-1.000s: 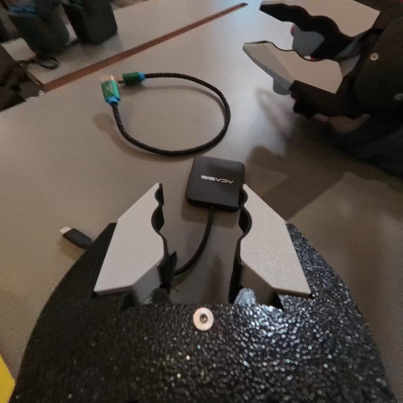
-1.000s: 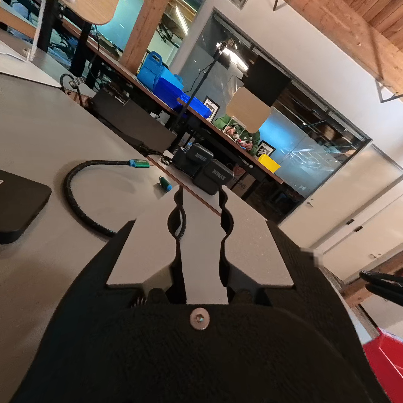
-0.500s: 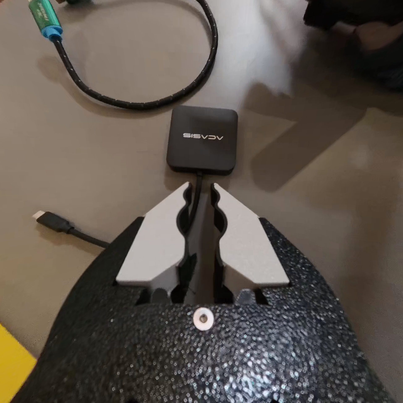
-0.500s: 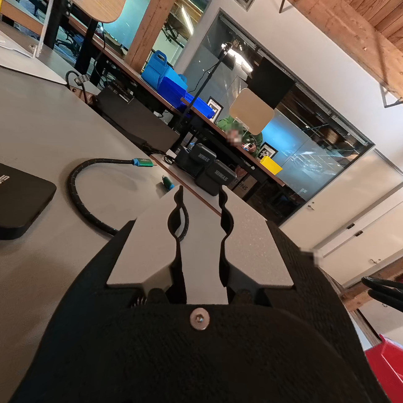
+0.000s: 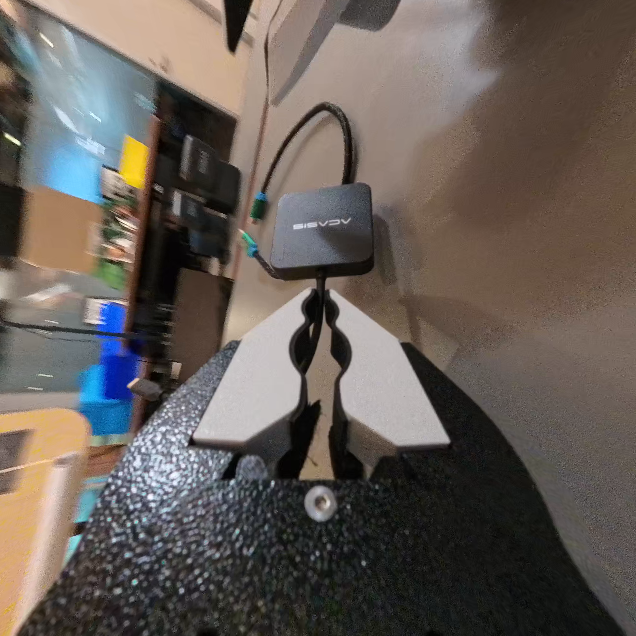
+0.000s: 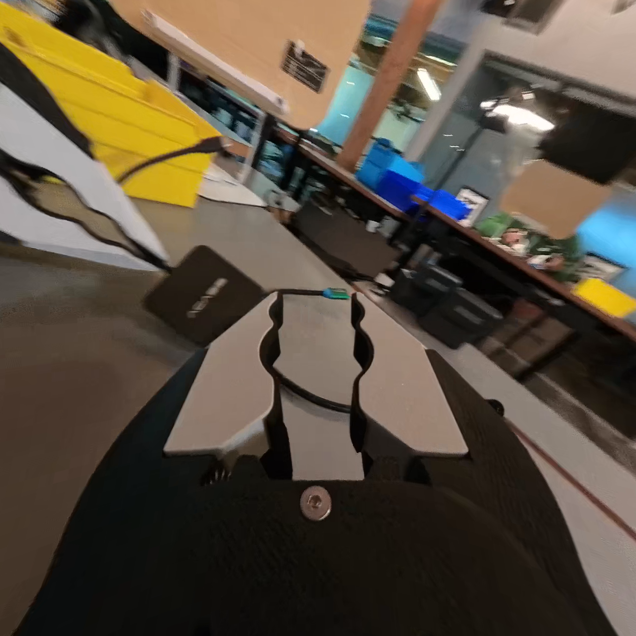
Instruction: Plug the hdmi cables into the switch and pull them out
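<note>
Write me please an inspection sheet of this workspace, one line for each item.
Surface: grey table, bare near the grippers.
Job's things: black switch; HDMI cable, both green plugs free beside the switch.
Clutter: yellow bin at the far side.
Grippers: left gripper, jaws shut on the switch lead; right gripper, jaws open, empty.
Cables: switch lead runs between the left jaws.
Surroundings: blurred benches, blue bins.
</note>
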Motion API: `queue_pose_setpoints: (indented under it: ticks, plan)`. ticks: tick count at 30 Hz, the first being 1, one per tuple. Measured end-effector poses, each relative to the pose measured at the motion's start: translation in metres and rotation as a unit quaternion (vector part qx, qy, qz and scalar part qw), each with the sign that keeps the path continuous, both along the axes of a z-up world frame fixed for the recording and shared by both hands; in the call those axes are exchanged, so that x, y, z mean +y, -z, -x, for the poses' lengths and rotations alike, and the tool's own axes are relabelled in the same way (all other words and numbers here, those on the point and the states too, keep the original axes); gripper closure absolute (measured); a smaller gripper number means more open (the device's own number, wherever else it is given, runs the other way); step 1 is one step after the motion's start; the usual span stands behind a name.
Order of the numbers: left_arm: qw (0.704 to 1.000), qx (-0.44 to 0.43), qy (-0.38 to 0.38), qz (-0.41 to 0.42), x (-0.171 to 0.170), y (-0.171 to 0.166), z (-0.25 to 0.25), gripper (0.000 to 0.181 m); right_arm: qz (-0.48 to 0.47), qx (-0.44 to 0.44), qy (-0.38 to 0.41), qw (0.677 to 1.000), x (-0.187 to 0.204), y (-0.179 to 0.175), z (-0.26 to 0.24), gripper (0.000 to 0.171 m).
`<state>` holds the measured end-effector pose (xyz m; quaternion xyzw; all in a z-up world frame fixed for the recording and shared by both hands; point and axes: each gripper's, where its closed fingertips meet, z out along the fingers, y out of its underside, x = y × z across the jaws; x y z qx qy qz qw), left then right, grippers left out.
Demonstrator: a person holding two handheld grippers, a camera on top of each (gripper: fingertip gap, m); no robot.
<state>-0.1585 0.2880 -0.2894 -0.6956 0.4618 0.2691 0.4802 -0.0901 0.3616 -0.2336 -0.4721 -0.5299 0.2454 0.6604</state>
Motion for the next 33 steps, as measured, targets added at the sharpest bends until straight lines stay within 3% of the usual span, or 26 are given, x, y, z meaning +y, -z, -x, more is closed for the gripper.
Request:
queue_pose_setpoints:
  ticks: [5, 8, 13, 16, 17, 28, 33]
  plan:
    - [0.988, 0.072, 0.073, -0.117, -0.006, -0.024, -0.018, 0.18, 0.156, -0.018, -0.149, 0.976, -0.038, 0.007, 0.003, 0.109]
    - [0.965, 0.109, 0.112, -0.212, -0.019, -0.05, -0.032, 0.18, 0.233, -0.051, -0.224, 0.945, -0.06, 0.014, 0.0, 0.109]
    - [0.94, 0.178, 0.135, -0.259, -0.026, -0.055, -0.041, 0.18, 0.315, -0.035, -0.303, 0.899, -0.081, 0.007, -0.006, 0.129]
    - [0.934, 0.19, 0.137, -0.27, -0.027, -0.057, -0.042, 0.18, 0.341, -0.014, -0.331, 0.88, -0.083, 0.0, -0.011, 0.157]
    - [0.935, 0.186, 0.139, -0.27, -0.027, -0.057, -0.043, 0.18, 0.337, -0.01, -0.341, 0.878, -0.085, -0.002, -0.013, 0.158]
    - [0.968, 0.095, 0.117, -0.199, -0.017, -0.045, -0.029, 0.179, 0.181, -0.035, -0.296, 0.937, -0.085, 0.004, -0.007, 0.16]
    - [0.974, -0.048, 0.101, -0.196, -0.016, -0.061, -0.021, 0.173, 0.137, 0.003, -0.214, 0.967, -0.055, -0.009, -0.01, 0.16]
